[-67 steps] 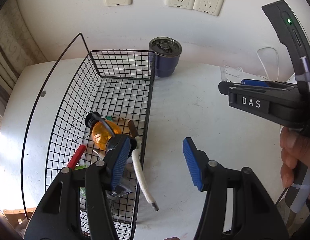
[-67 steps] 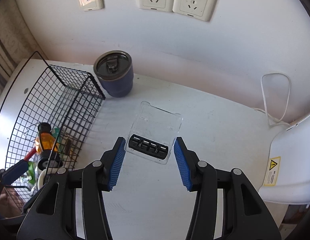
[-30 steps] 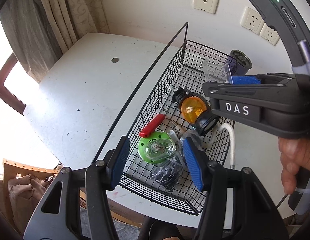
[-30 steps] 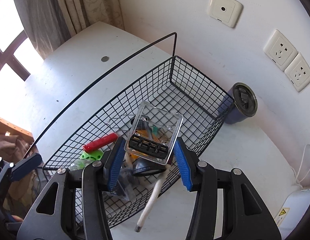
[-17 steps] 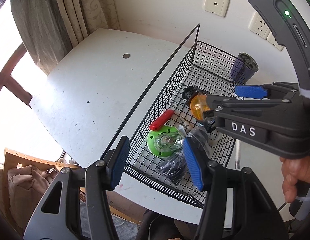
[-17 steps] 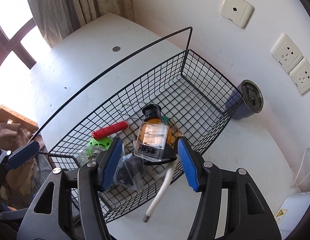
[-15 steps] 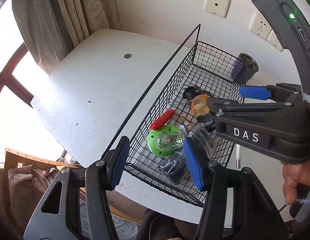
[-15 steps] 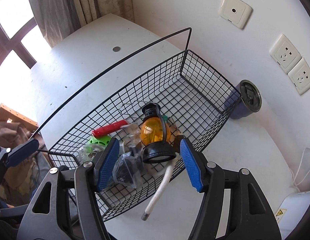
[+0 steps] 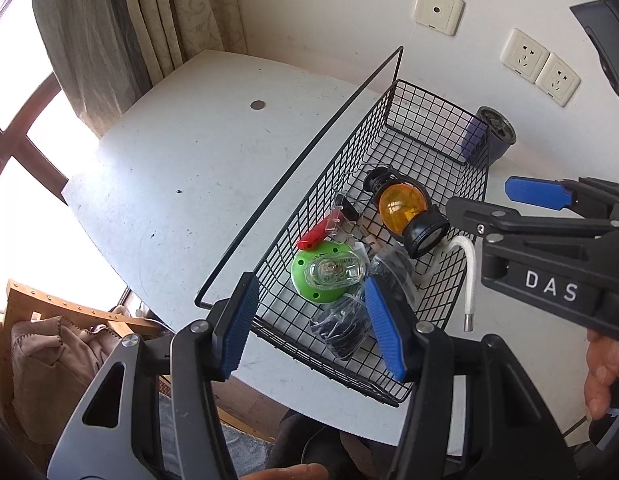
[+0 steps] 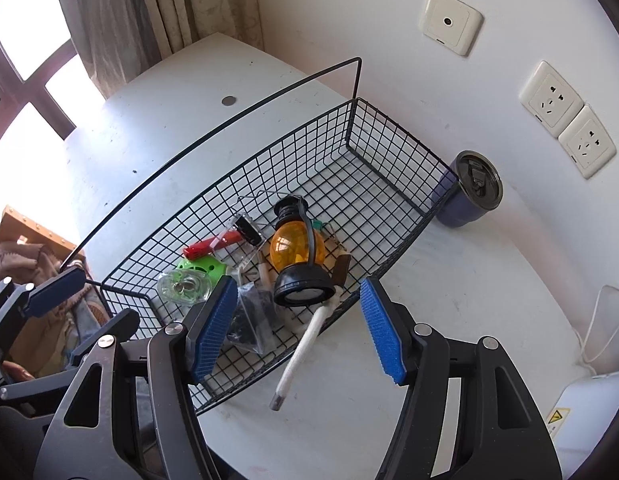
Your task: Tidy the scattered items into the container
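One wire basket (image 10: 389, 184) is seen on the white tabletop (image 10: 449, 320), and the task's things are gathered at its near end: one orange lantern (image 10: 297, 256), one green disc (image 10: 203, 270), one red bar (image 10: 207, 245), one clear plastic case (image 10: 247, 236) lying beside the lantern, and one bag of dark parts (image 10: 251, 320). One white tube (image 10: 305, 340) pokes out through the basket's side onto the tabletop. One dark blue cup (image 10: 471, 192) stands just outside the basket's far corner. The right gripper (image 10: 297, 328) is held above the basket with its jaws spread wide and nothing between them; the left gripper (image 9: 309, 320) is likewise apart and empty. Three wall sockets (image 10: 549, 100) are counted behind the basket. A hand (image 9: 605, 376) is shown only in the left wrist view; the power cord (image 10: 601, 320) only in the right.
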Action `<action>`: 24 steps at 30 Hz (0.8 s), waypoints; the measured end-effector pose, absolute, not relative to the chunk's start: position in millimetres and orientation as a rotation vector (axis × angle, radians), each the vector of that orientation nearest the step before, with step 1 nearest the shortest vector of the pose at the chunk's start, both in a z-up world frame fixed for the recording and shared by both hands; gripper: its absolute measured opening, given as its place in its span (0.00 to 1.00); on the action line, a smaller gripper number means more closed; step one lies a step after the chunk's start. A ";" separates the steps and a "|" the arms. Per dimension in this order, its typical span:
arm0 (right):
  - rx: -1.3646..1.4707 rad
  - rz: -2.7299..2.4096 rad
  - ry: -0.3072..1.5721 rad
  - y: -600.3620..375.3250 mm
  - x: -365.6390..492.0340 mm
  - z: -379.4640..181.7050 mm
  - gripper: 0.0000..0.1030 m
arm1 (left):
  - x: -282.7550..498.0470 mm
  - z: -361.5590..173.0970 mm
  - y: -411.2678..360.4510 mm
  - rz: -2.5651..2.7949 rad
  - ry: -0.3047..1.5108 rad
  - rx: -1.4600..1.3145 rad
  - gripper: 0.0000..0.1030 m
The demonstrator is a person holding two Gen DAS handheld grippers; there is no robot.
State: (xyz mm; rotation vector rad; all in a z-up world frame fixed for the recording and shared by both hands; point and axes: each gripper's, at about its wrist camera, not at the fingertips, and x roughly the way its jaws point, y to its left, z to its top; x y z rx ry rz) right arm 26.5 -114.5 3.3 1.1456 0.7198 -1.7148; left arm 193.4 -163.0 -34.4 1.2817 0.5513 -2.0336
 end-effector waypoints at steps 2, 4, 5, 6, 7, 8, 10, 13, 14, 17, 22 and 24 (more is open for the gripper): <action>1.153 -1.711 0.716 -112.4 25.8 4.6 0.62 | 192.1 -35.8 -160.7 -2.033 0.546 1.291 0.50; 1.154 -1.716 0.706 -109.1 25.3 7.2 0.62 | 191.5 -36.5 -158.8 -2.033 0.540 1.294 0.50; 1.154 -1.719 0.704 -107.7 25.0 8.2 0.62 | 191.2 -36.9 -157.7 -2.034 0.540 1.296 0.50; 1.155 -1.721 0.703 -106.4 24.4 8.8 0.62 | 190.7 -37.4 -156.6 -2.036 0.539 1.299 0.50; 1.158 -1.722 0.699 -105.0 23.9 9.3 0.62 | 190.1 -37.7 -155.3 -2.037 0.536 1.301 0.50; 1.162 -1.725 0.697 -103.5 23.3 9.7 0.62 | 189.4 -38.0 -154.3 -2.037 0.533 1.302 0.50; 1.166 -1.728 0.693 -100.6 21.9 9.9 0.62 | 188.4 -38.6 -152.7 -2.041 0.533 1.305 0.50; 1.181 -1.728 0.682 -96.9 18.9 9.0 0.62 | 185.6 -39.2 -150.5 -2.045 0.528 1.310 0.50; 1.185 -1.729 0.681 -96.0 18.3 8.6 0.62 | 184.4 -39.2 -150.2 -2.046 0.526 1.311 0.50; 1.187 -1.729 0.680 -93.6 17.2 8.3 0.62 | 181.5 -39.1 -149.0 -2.050 0.522 1.313 0.50; 1.185 -1.730 0.681 -91.7 17.1 8.8 0.62 | 178.3 -38.7 -146.9 -2.052 0.515 1.317 0.50; 1.185 -1.730 0.678 -90.9 16.5 8.9 0.62 | 177.6 -38.4 -145.9 -2.052 0.509 1.318 0.50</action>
